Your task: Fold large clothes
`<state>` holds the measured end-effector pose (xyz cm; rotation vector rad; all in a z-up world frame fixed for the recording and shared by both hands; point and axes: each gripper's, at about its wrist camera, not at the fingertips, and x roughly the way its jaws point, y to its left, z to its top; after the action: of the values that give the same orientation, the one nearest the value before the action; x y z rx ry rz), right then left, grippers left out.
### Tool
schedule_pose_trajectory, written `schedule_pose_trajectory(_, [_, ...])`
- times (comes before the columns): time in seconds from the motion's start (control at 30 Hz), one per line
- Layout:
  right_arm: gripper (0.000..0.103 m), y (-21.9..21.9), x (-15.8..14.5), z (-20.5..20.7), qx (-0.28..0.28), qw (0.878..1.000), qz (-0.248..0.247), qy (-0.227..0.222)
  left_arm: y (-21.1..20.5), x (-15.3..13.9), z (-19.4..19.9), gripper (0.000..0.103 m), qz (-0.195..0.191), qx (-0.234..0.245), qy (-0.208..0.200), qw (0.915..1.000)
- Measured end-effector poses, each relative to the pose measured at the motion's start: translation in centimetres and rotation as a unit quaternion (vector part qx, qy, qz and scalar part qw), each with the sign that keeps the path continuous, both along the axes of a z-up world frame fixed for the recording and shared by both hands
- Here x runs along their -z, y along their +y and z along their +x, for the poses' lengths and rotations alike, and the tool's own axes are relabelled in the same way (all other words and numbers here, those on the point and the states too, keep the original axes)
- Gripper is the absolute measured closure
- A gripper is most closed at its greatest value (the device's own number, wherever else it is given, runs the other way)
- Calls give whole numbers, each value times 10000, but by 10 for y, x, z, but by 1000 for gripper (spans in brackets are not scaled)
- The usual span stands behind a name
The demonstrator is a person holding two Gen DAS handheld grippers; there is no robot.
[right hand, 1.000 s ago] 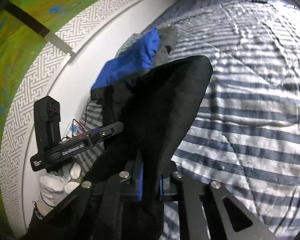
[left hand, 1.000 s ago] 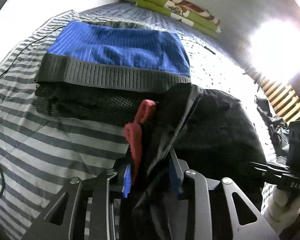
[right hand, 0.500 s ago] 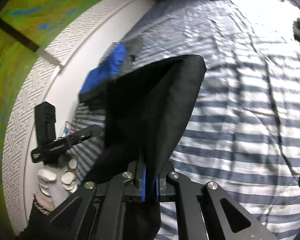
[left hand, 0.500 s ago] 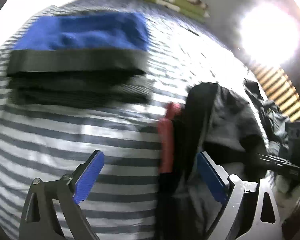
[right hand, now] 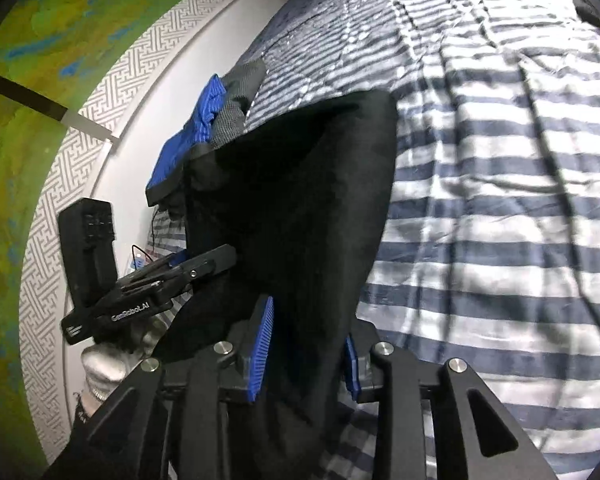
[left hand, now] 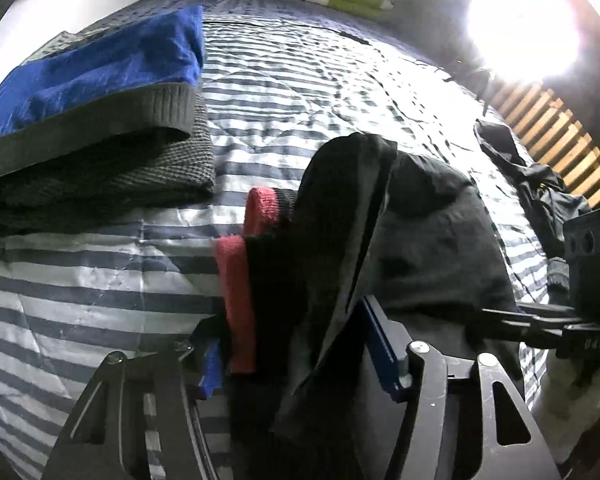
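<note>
Right tool [right hand: 306, 346] opened; black garment [right hand: 300, 200] between pads.

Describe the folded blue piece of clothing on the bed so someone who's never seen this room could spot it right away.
Start from the striped bedspread, then look to its wall-side edge, where a small stack of folded clothes sits. The blue sweater lies on top of that stack, over a dark grey knit. It alone is bright blue, with a broad grey ribbed hem.

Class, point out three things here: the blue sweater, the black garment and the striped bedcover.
blue sweater [left hand: 100, 68], left wrist view, on its blue body.
black garment [right hand: 300, 200], right wrist view, on its hanging middle.
striped bedcover [right hand: 500, 240], right wrist view, on a bare stretch.
</note>
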<state>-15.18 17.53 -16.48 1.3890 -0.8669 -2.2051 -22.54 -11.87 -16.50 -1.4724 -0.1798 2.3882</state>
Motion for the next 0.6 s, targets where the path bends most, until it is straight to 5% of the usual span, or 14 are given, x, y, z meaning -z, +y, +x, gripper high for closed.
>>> schedule_pose_trajectory(0.17, [91, -8, -18, 5, -29, 9991, 277, 334, -17, -12, 9, 73, 343, -263, -1, 9991])
schedule_pose_trajectory(0.6, [96, -16, -73, 39, -128, 9879, 1154, 1025, 0, -47, 33, 83, 443, -209, 368, 9981])
